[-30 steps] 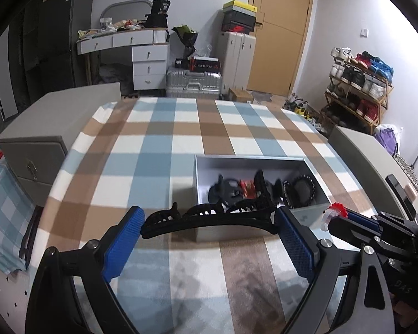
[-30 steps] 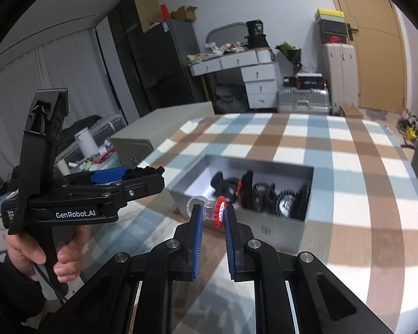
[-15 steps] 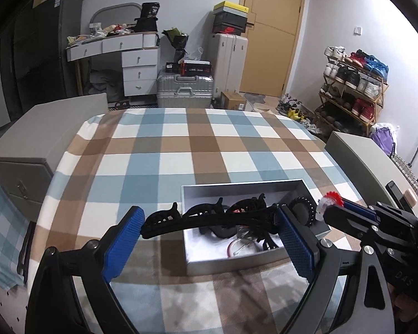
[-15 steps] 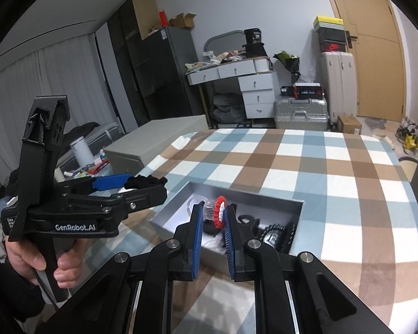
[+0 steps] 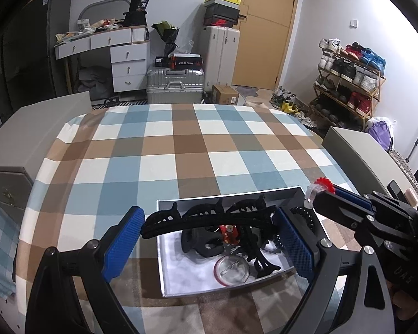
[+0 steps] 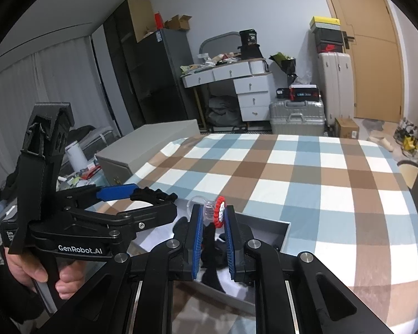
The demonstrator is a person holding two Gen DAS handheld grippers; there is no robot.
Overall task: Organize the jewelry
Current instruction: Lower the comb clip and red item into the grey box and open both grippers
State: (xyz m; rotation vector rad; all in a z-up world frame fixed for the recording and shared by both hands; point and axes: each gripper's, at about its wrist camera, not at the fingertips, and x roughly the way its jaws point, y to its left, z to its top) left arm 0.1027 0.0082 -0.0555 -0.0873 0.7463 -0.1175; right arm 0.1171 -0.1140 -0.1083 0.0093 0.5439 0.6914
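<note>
Between the left gripper's [image 5: 209,239] widely spread jaws a long black plastic hair claw [image 5: 206,218] is grasped end to end, its curved, toothed spine bridging the ribbed blue pads. The right gripper's [image 6: 212,222] jaws are clenched on a small ring of clear plastic topped by a red-and-white beaded flower [image 6: 218,212], which pokes up just above the pad tips.

Over the last second the open grey rectangular box [image 5: 237,197] has slid from ahead of both pairs of jaws to directly beneath them, so both pieces now hang over it. I judge this the moment before release into the box.

Under the left jaws the box holds more glossy black claw clips [image 5: 202,243], a small red trinket [image 5: 229,232] and a round clear-lidded tin [image 5: 231,270]; a black beaded coil [image 5: 302,214] lies beside the right-hand pad. The box sits on a soft brown, blue and white checked cloth [image 5: 186,144] covering the surface.
</note>
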